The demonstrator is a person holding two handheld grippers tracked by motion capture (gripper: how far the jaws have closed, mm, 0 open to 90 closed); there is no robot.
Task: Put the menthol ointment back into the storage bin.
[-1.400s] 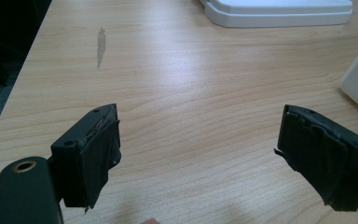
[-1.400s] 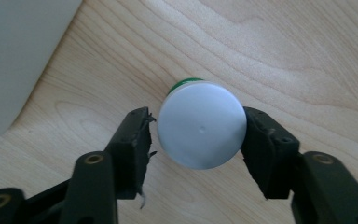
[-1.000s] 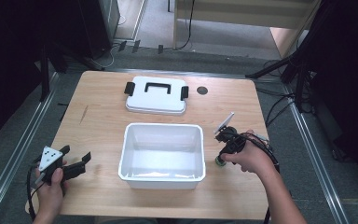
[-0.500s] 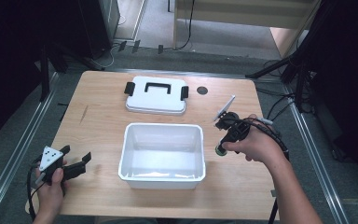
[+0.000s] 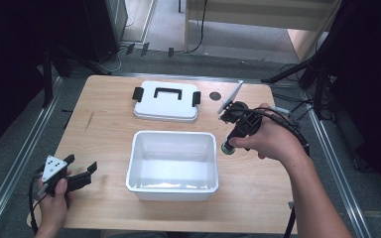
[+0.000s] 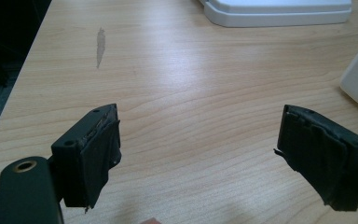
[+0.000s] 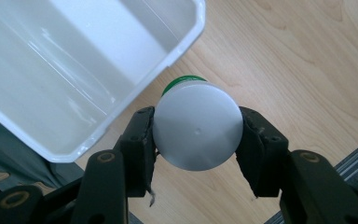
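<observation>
**Bottle held beside the open bin**

The right gripper (image 7: 196,135) clamps a white green-capped bottle (image 7: 196,129) just beside the empty white bin (image 5: 172,161), at its 3 o'clock, probably for dropping in. The left gripper (image 6: 200,154) rests wide apart, idle at 9 o'clock. The bin's lid (image 5: 166,101) lies at 12 o'clock, leaving the bin open.

- A wooden table (image 5: 104,129) with pale grain carries everything; a short grey scuff mark (image 6: 100,46) lies on its left part.
- A small dark round spot (image 5: 215,95) sits on the tabletop near the far edge, just right of the lid.
- Grey floor (image 5: 25,124) surrounds the table, with metal rails (image 5: 20,163) running along both sides.
- Black cables (image 5: 297,106) lie on the floor at the right.
- A pale wooden piece of furniture (image 5: 258,20) stands beyond the table's far edge.
- Dark equipment legs (image 5: 54,69) stand at the far left, too dim to make out.
</observation>
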